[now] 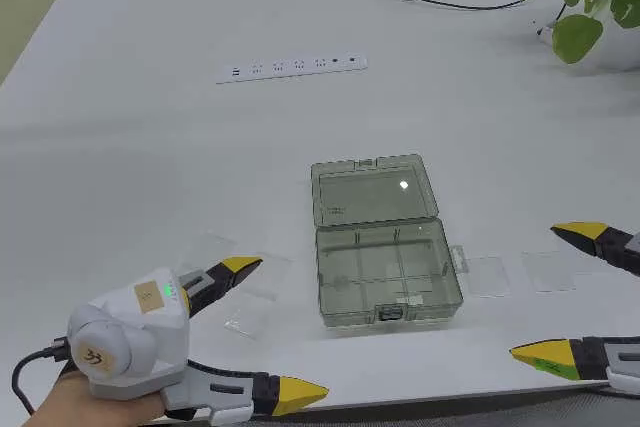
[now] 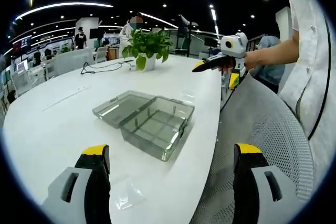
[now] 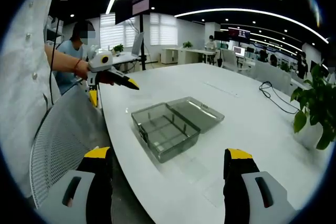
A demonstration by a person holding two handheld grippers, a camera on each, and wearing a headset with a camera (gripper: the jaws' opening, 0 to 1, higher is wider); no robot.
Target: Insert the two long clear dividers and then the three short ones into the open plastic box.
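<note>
White table point(image 1: 150, 147) under both grippers, and the open plastic box point(image 1: 388, 287) sat between them, well ahead of the jaws in both gripper views. Your left gripper point(image 1: 288, 327) and right gripper point(image 1: 535, 291) were spread wide, holding nothing — I'd call this the pick-up step. Clear dividers point(image 1: 250, 315) lay just off the left tips, further clear pieces point(image 1: 488, 275) by the right's. Next move likely needed a thin edge pinch. Couldn't tell long from short, nor whether the faint lines inside the box were seated dividers — the right gripper's body was cut off.
</note>
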